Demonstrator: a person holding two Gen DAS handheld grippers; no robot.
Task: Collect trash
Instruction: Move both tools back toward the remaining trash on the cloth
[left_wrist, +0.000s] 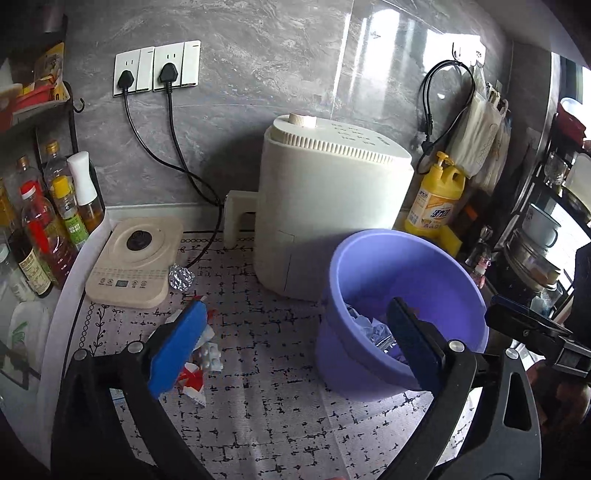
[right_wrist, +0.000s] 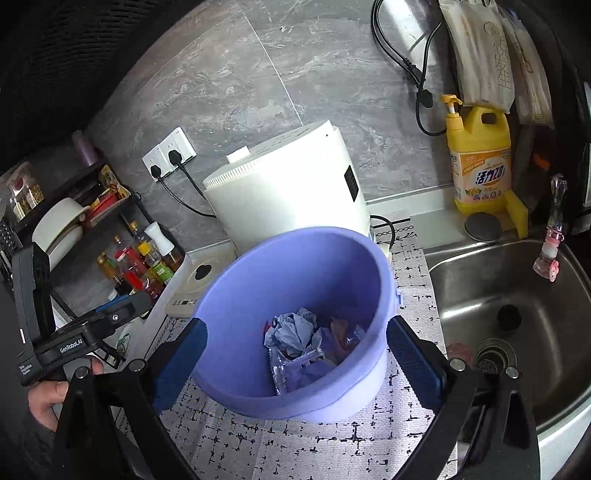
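A purple bucket (right_wrist: 295, 258) stands on the patterned counter mat, with crumpled paper (right_wrist: 295, 328) and a clear foil wrapper (right_wrist: 295, 363) inside. My right gripper (right_wrist: 297, 323) hangs open over the near side of the bucket, with nothing between its blue pads. My left gripper (left_wrist: 295, 306) is open wide and low over the mat, left of the bucket (left_wrist: 406, 266). Its right finger overlaps the bucket's rim in the picture. By its left finger lie a red-and-white wrapper (left_wrist: 192, 380) and a white blister pack (left_wrist: 213, 360). A foil ball (left_wrist: 181, 277) sits farther back.
A white air fryer (left_wrist: 332, 192) stands behind the bucket, and a beige induction plate (left_wrist: 136, 262) is at back left. Oil bottles (left_wrist: 44, 229) line the left edge. A steel sink (right_wrist: 517, 295) lies right of the mat, with a yellow detergent bottle (right_wrist: 480, 158) behind it.
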